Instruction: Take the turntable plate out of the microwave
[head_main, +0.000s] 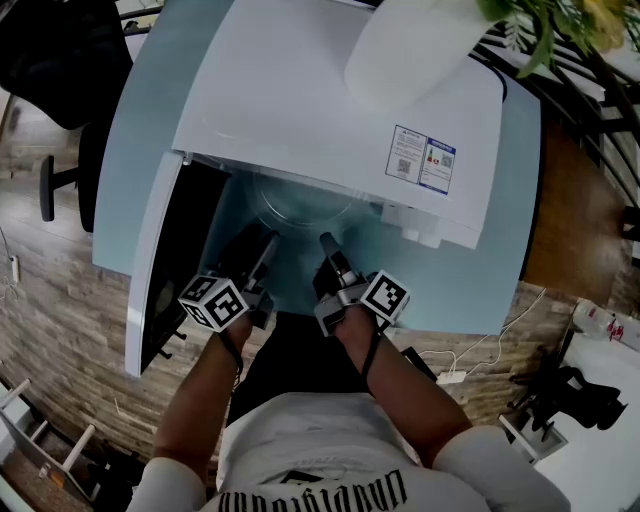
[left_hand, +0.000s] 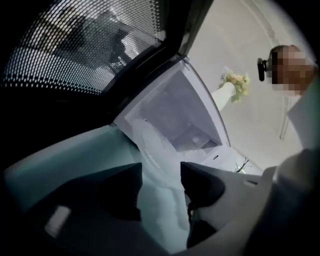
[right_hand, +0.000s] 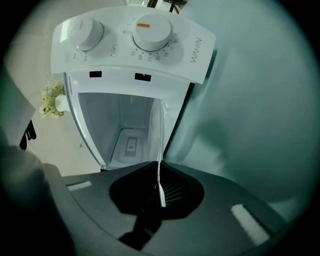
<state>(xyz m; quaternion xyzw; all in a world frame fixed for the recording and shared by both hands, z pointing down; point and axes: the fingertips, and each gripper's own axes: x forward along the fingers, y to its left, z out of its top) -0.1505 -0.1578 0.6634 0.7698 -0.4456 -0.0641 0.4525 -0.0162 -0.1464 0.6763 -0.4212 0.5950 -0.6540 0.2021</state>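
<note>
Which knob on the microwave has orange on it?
The knob beside the brand lettering carries an orange bar on its face; the other knob is plain white.

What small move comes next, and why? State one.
Probably close the left tool on the rim of the clear round glass turntable plate. Its jaws stand apart with the rim between them, while the right tool clamps the plate's edge before the open white microwave. Two grips should steady it.
</note>
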